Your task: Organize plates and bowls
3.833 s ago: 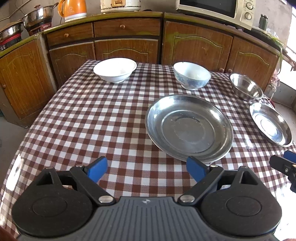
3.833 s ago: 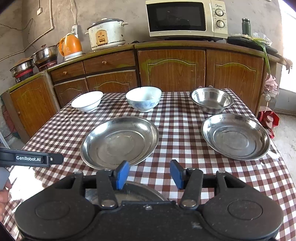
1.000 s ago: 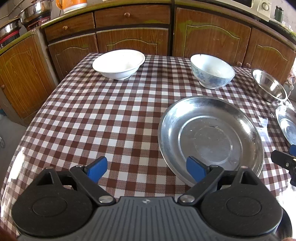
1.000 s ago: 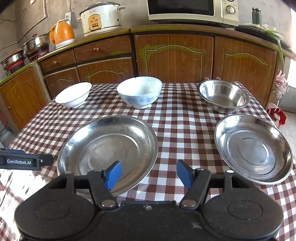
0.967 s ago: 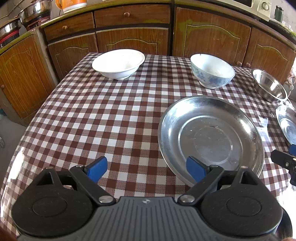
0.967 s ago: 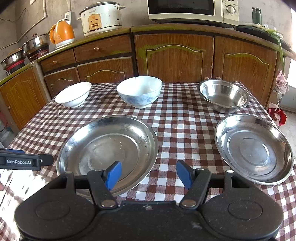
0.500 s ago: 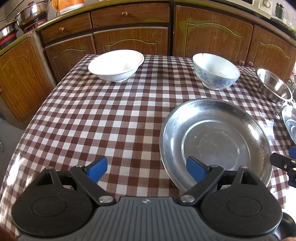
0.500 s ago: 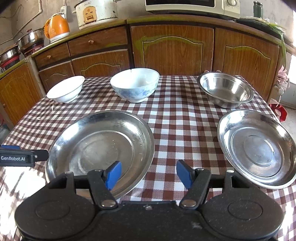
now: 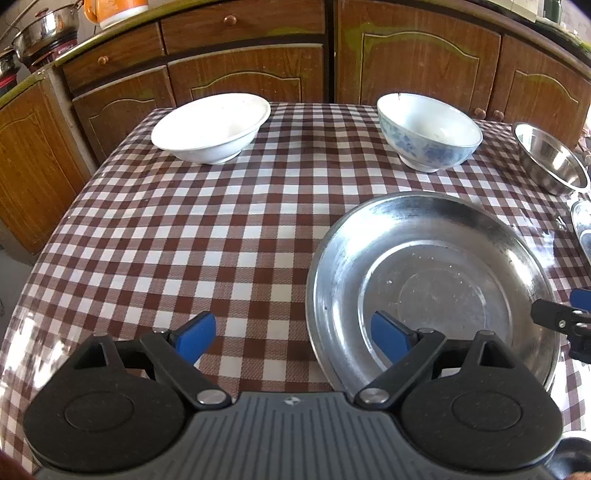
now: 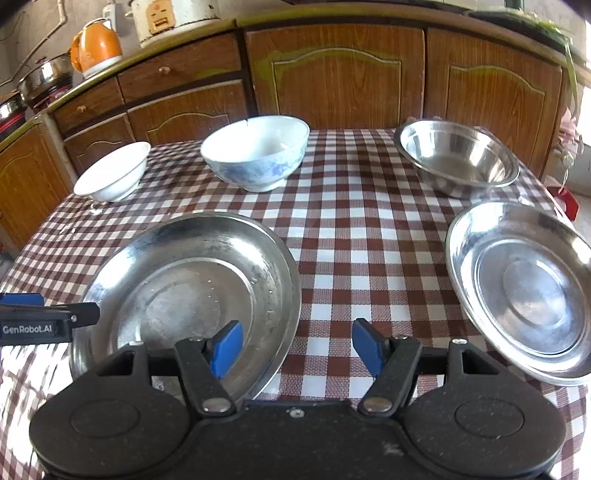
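Observation:
A large steel plate (image 9: 428, 291) (image 10: 184, 291) lies on the checked tablecloth (image 9: 207, 229). My left gripper (image 9: 291, 338) stands open above the plate's left rim, one pad over the cloth, one over the plate. My right gripper (image 10: 295, 347) is open over the plate's right rim, holding nothing. A smaller steel plate (image 10: 524, 291) lies at the right. At the far side stand a white bowl (image 9: 212, 127) (image 10: 112, 171), a blue-patterned bowl (image 9: 428, 134) (image 10: 256, 157) and a steel bowl (image 9: 550, 160) (image 10: 458, 158).
Wooden cabinets (image 10: 332, 81) run behind the table. On the counter sit an orange kettle (image 10: 96, 46), a rice cooker (image 10: 173, 16) and steel pots (image 9: 46, 31). The table's left edge drops off near the cabinets.
Both grippers have moved forward and slightly down over the table, so the large plate and the bowls look nearer. Neither gripper's jaws have visibly changed.

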`<action>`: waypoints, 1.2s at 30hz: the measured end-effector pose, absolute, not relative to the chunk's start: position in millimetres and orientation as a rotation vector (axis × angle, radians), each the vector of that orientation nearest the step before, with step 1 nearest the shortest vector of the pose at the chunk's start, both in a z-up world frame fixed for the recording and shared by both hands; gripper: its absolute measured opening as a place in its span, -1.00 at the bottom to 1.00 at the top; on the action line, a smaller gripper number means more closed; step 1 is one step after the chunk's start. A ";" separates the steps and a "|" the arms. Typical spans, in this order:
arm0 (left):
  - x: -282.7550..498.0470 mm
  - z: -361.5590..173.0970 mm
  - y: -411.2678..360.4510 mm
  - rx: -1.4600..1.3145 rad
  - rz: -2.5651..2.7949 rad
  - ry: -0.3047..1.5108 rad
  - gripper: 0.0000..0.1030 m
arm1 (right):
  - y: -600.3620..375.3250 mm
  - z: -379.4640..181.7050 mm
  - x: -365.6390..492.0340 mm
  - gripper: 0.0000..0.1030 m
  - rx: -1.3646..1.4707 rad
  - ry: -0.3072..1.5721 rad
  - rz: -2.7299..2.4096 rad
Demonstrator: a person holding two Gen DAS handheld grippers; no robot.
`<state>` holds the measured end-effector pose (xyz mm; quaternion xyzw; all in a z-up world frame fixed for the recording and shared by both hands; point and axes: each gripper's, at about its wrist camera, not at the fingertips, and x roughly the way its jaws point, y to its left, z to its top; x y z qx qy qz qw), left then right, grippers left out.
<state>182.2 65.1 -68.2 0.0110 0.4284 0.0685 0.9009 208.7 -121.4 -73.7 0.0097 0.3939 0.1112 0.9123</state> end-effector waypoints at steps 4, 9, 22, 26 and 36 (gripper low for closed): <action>187.5 -71.5 63.9 0.016 0.126 0.885 0.76 | -119.3 -79.4 215.7 0.52 0.033 0.826 0.233; 195.0 -79.2 64.7 0.018 0.114 0.900 0.47 | -118.2 -86.6 220.2 0.52 0.066 0.841 0.239; 198.3 -83.6 63.9 -0.023 0.045 0.891 -0.30 | -106.5 -87.6 223.0 -0.25 0.081 0.834 0.269; 192.3 -78.4 68.5 -0.029 0.052 0.875 -0.44 | -109.5 -85.3 217.7 -0.38 0.092 0.817 0.269; 173.5 -55.6 65.3 -0.010 0.073 0.838 -0.44 | -103.5 -58.2 195.0 -0.39 0.042 0.724 0.273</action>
